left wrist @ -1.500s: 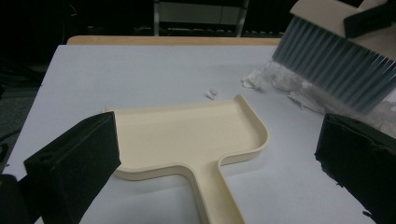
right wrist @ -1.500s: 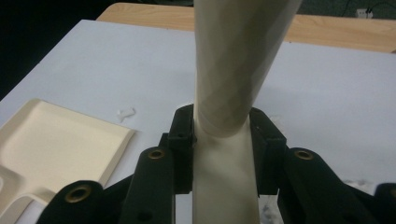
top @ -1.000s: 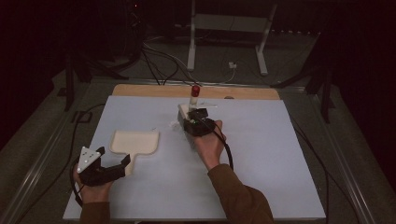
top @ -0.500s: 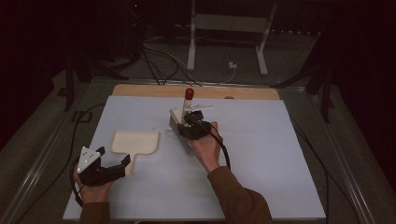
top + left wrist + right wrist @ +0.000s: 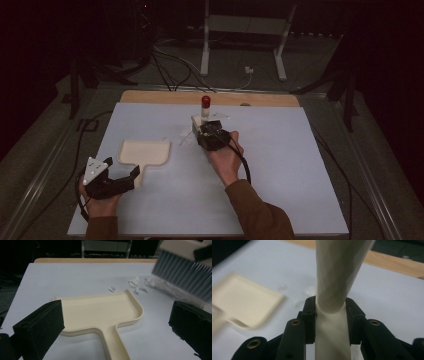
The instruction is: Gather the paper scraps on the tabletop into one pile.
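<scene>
The cream dustpan (image 5: 145, 152) lies flat on the pale blue table cover (image 5: 280, 165) and serves as reference. Just beyond its open front edge, toward the wooden table edge (image 5: 150, 96), lie small white paper scraps (image 5: 135, 285); beside them, farther from the pan, rests a crumpled clear wrapper (image 5: 165, 288). Nothing stands between the scraps and the pan's lip.

The brush (image 5: 206, 117) is off the pan's far right corner, above the scraps, its bristles (image 5: 185, 275) pointing down and its red-tipped handle end (image 5: 205, 101) pointing away from the person. The right gripper (image 5: 212, 136) has its jaws closed tight on the cream brush handle (image 5: 334, 290) (the handle fills the gap between them in the right gripper view). The right hand (image 5: 225, 160) reaches forward from a brown sleeve (image 5: 255, 210), to the right of the pan.

The left gripper (image 5: 131, 176) sits at the pan's handle (image 5: 115, 342), jaws spread wide on either side of it and gripping nothing; contact with the handle cannot be told. The left hand (image 5: 100, 200) rests low near the table's front edge, below the pan.
</scene>
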A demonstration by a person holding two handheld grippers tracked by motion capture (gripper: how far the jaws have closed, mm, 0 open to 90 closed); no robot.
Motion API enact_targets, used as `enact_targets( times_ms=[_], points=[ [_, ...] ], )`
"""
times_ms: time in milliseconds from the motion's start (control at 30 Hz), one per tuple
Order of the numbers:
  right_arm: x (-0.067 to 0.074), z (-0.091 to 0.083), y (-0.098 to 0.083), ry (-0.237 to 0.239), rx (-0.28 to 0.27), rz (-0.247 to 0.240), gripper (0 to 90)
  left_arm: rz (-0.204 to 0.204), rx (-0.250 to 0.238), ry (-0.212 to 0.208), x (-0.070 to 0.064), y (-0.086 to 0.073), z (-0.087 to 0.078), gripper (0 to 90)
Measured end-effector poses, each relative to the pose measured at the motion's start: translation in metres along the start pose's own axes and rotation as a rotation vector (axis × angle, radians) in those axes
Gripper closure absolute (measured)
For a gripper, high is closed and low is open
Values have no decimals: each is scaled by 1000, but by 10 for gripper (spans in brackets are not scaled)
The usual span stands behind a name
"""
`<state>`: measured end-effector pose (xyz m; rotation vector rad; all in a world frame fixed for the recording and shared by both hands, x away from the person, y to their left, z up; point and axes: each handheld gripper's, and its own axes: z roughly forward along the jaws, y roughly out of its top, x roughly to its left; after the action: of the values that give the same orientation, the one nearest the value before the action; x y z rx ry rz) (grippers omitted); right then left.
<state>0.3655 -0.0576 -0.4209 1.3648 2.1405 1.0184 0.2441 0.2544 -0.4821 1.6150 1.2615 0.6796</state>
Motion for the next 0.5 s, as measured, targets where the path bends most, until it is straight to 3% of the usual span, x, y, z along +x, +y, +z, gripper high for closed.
enact_targets(
  times_ms=[67, 100, 267, 500],
  points=[
    [-4, -2, 2, 85, -25, 37, 672, 1, 0, 0, -1, 0, 0, 6],
    [-3, -2, 3, 103, -22, 55, 672, 0, -1, 0, -1, 0, 0, 6],
    [8, 13, 4, 176, -17, 73, 672, -7, -3, -1, 0, 0, 0, 6],
    [25, 36, 9, 230, -3, 105, 672, -17, -7, -2, 3, 0, -2, 6]
  ],
)
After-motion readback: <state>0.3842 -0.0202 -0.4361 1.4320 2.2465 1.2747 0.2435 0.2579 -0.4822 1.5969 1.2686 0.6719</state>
